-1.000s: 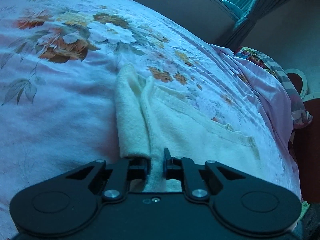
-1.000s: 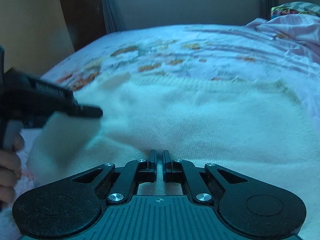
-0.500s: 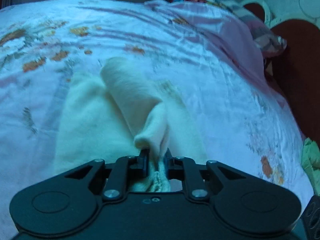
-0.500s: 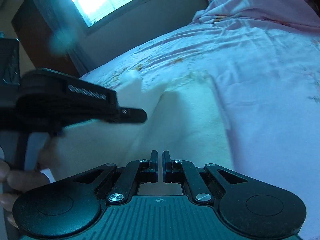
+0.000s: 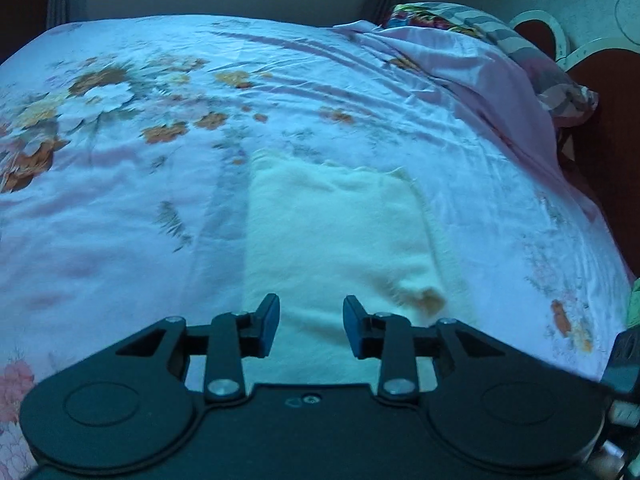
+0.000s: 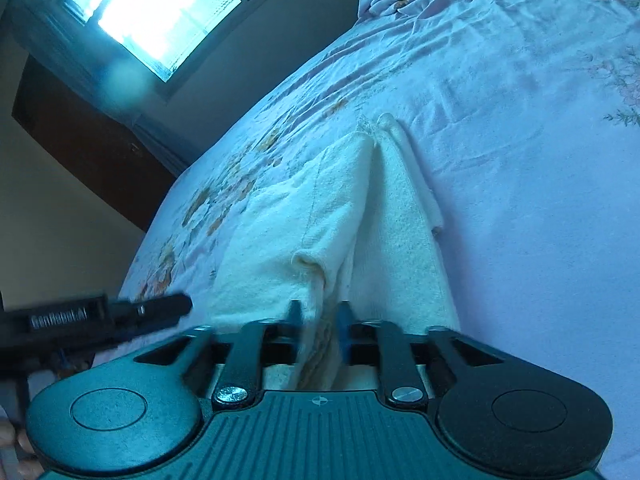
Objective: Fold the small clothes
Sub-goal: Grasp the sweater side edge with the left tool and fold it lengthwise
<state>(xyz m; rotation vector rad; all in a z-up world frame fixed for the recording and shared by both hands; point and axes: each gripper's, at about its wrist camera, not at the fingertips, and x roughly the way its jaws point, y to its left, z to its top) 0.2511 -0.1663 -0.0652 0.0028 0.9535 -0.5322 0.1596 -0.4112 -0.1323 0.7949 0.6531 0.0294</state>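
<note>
A small cream knitted garment (image 5: 332,224) lies folded over on the floral bedsheet (image 5: 120,184). My left gripper (image 5: 311,326) is open and empty, just above the garment's near edge. In the right wrist view the same garment (image 6: 320,216) shows a raised fold running away from me. My right gripper (image 6: 320,320) is partly open with a fold of the cloth still between its blurred jaws. The left gripper's finger (image 6: 160,307) shows at the left of that view, beside the garment.
A bunched pink sheet and a patterned pillow (image 5: 500,48) lie at the far right of the bed. A dark red headboard (image 5: 600,92) stands beyond them. A bright window (image 6: 160,12) and a dark wooden cabinet (image 6: 88,148) are behind the bed.
My left gripper has opened and let go of the garment, which now lies flat folded. My right gripper's jaws have spread from shut to partly open, around a cloth fold.
</note>
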